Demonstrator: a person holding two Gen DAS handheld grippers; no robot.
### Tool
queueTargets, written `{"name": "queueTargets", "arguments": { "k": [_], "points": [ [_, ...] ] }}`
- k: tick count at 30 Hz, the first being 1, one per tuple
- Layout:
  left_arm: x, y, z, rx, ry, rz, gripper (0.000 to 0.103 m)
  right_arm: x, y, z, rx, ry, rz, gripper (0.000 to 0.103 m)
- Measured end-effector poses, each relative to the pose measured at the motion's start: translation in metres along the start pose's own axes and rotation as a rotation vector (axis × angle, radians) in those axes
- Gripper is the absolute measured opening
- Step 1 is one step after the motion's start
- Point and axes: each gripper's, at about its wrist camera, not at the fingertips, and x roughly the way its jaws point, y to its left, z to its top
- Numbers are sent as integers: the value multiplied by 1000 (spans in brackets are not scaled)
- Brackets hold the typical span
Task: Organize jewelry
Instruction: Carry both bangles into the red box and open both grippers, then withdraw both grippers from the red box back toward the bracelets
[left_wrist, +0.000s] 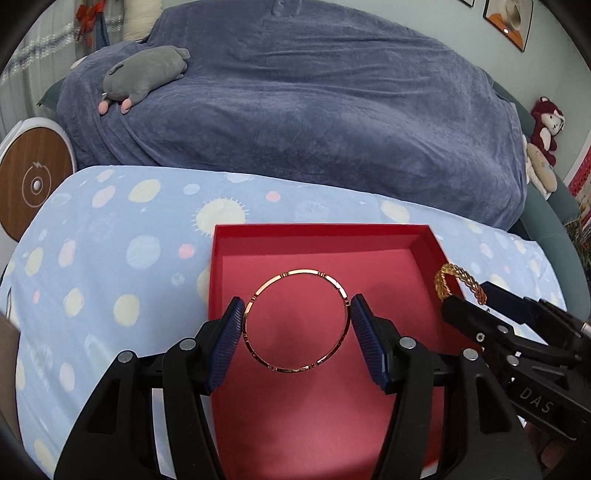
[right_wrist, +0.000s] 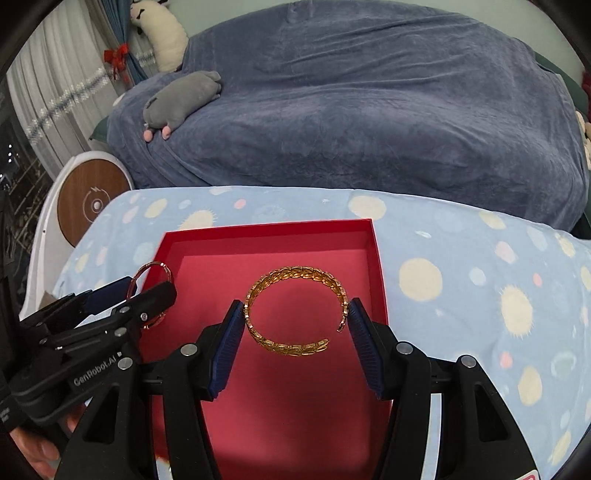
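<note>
Left gripper (left_wrist: 297, 325) has its jaws clamped on a thin rose-gold bangle (left_wrist: 296, 320), blue pads (left_wrist: 231, 338) touching the ring's left and right sides; the bangle is held over the red tray (left_wrist: 325, 398), its opening facing the left wrist camera so it reads as a full circle, with no long axis to speak of. Right gripper (right_wrist: 297, 325) has its jaws clamped on a woven gold cuff bracelet (right_wrist: 295, 312), pads touching its two sides; the cuff is also above the tray's pink floor, its plane facing the camera, the open gap at lower right toward the right pad. Whether either piece touches the tray floor cannot be told. In the right wrist view the left gripper (right_wrist: 147, 295) sits at left with the bangle (right_wrist: 147, 291) seen almost edge-on over the tray's left wall; in the left wrist view the right gripper (left_wrist: 463, 299) comes in from the right with the cuff (left_wrist: 458, 282) over the tray's right wall. The tray (right_wrist: 266, 229) is a shallow open rectangle, long axis running away from the cameras, lying on a light blue sheet with planet print (left_wrist: 110, 258). Beyond it a dark blue blanket (left_wrist: 314, 110) with a grey plush toy (left_wrist: 144, 75) on top; a round wood-faced device (left_wrist: 35, 184) at far left.
</note>
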Motion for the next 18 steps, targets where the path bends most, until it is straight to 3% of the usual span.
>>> {"name": "queueTargets", "arguments": {
  "k": [7, 10, 15, 18],
  "points": [
    [46, 4, 16, 17, 46, 19, 57, 52, -4, 15, -30, 64, -22, 56],
    [58, 7, 15, 26, 73, 36, 60, 66, -10, 14, -14, 91, -25, 64],
    [61, 5, 12, 63, 68, 15, 61, 64, -8, 0, -39, 61, -78, 69],
    [59, -1, 8, 112, 50, -4, 61, 56, -15, -8, 29, 56, -38, 69]
  ]
}}
